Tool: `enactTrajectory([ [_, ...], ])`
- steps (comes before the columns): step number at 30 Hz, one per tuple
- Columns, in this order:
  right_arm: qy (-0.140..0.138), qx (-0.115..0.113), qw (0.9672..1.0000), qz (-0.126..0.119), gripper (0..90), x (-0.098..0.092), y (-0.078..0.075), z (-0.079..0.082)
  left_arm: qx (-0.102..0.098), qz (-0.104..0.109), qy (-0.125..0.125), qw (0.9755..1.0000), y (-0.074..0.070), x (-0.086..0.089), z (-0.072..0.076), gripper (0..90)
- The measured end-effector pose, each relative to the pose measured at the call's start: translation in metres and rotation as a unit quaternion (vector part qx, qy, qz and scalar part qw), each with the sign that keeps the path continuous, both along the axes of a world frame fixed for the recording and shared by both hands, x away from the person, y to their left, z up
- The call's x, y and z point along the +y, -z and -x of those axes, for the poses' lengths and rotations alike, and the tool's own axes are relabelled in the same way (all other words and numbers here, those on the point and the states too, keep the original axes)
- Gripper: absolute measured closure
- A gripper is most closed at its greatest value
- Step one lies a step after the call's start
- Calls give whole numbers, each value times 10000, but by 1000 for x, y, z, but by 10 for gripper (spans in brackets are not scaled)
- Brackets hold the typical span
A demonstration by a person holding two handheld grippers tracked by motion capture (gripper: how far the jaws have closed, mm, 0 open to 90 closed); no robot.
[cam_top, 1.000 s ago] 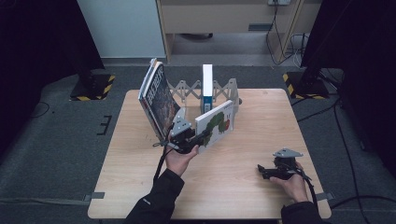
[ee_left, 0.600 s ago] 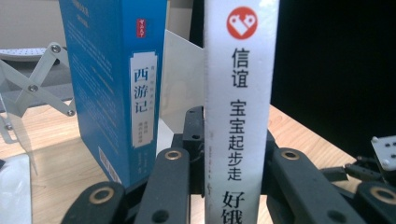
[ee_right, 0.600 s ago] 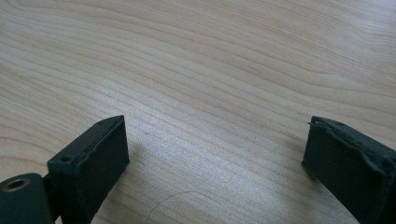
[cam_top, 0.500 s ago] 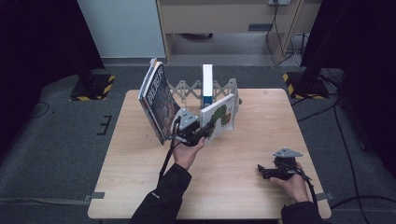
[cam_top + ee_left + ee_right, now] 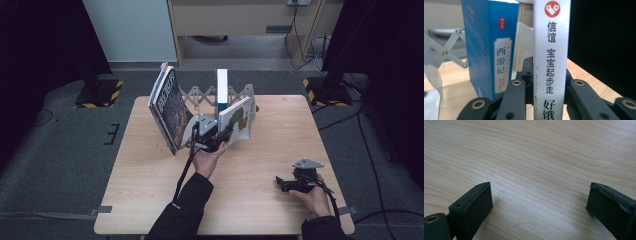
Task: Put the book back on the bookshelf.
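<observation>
Your left hand-held gripper (image 5: 227,134) pinches the thin white-spined picture book (image 5: 235,120) by its spine, holding it tilted at the silver accordion-style metal book rack (image 5: 195,97), just beside the upright blue-and-white book (image 5: 495,50). Your right hand-held gripper (image 5: 539,202) rests on the light wooden counter (image 5: 260,200), jaws spread with nothing between them, well apart from the rack.

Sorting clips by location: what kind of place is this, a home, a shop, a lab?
Probably a lab or recording studio, not a home. A lone wooden table stands on grey carpet between dark curtains, stand bases with yellow-black hazard tape sit at the sides, and cables trail over the floor.
</observation>
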State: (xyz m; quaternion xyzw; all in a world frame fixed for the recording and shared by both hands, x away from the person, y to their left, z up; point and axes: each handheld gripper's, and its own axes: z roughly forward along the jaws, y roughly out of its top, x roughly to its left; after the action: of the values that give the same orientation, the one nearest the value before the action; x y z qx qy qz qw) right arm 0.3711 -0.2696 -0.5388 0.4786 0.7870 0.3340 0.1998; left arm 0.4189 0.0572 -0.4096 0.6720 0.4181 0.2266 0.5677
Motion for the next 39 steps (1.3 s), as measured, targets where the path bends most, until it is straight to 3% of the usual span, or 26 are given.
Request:
enactTrajectory([
  [3, -5, 0, 10000, 2, 60, 0, 0, 0, 47, 57, 6, 10000, 3, -3, -2, 743],
  [23, -5, 9, 10000, -5, 54, 0, 0, -1, 39, -190, -337, 9992, 24, -19, -18, 743],
  [32, -11, 9, 10000, 2, 52, 0, 0, -1, 68, -123, -437, 9989, 31, -19, -24, 743],
  [39, -10, 8, 10000, 2, 52, 0, 0, -1, 136, -206, -459, 9986, 43, -22, -27, 742],
])
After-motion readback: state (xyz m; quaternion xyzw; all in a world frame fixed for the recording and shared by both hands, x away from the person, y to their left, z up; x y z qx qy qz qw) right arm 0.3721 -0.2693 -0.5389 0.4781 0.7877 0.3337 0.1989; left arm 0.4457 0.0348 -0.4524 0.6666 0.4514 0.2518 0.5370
